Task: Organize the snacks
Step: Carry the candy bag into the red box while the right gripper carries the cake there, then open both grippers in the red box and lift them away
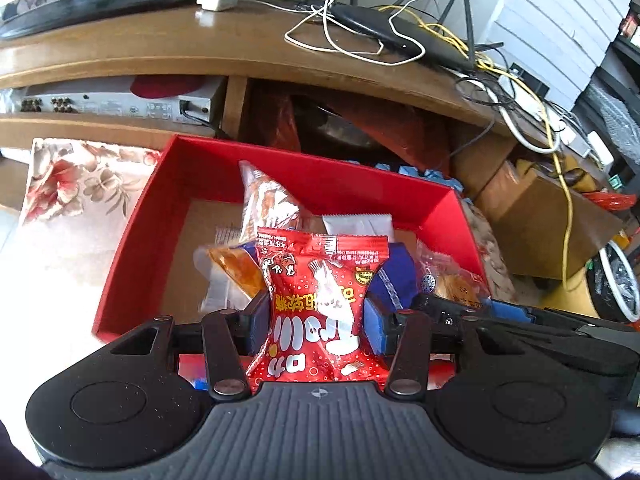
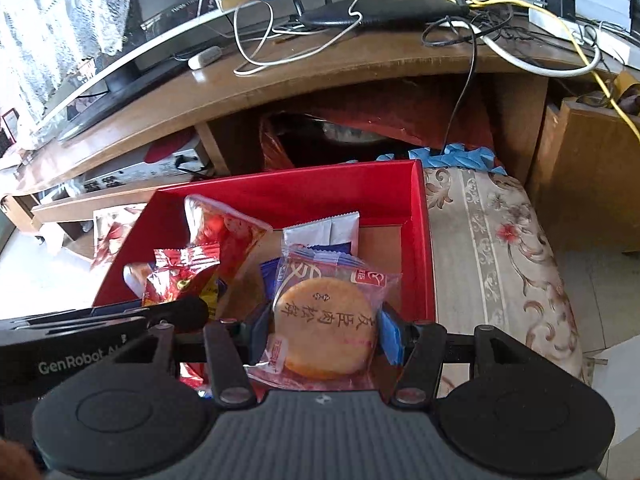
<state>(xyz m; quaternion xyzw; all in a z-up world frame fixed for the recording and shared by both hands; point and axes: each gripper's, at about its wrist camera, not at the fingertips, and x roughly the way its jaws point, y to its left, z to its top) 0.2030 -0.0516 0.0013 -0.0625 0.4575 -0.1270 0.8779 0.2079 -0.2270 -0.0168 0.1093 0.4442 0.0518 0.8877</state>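
My left gripper [image 1: 316,320] is shut on a red candy bag [image 1: 320,300], squeezed at its waist between the blue pads [image 1: 374,326], above the near part of a red box [image 1: 132,236]. My right gripper [image 2: 324,328] is shut on a clear-wrapped round pastry [image 2: 326,326] over the same red box [image 2: 424,248]. Inside the box lie several snack packs: an orange-red packet [image 1: 268,200], a white wrapper [image 1: 356,224] and a blue pack [image 2: 270,276]. The red candy bag [image 2: 180,276] and the left gripper's body [image 2: 100,332] show at the left of the right wrist view.
The box sits on a floral cloth [image 2: 500,248] in front of a brown TV stand [image 1: 160,52] with tangled cables [image 1: 360,32], a black router [image 2: 380,10] and a silver device [image 1: 120,104] on its shelf. Cardboard boxes [image 1: 540,216] stand to the right.
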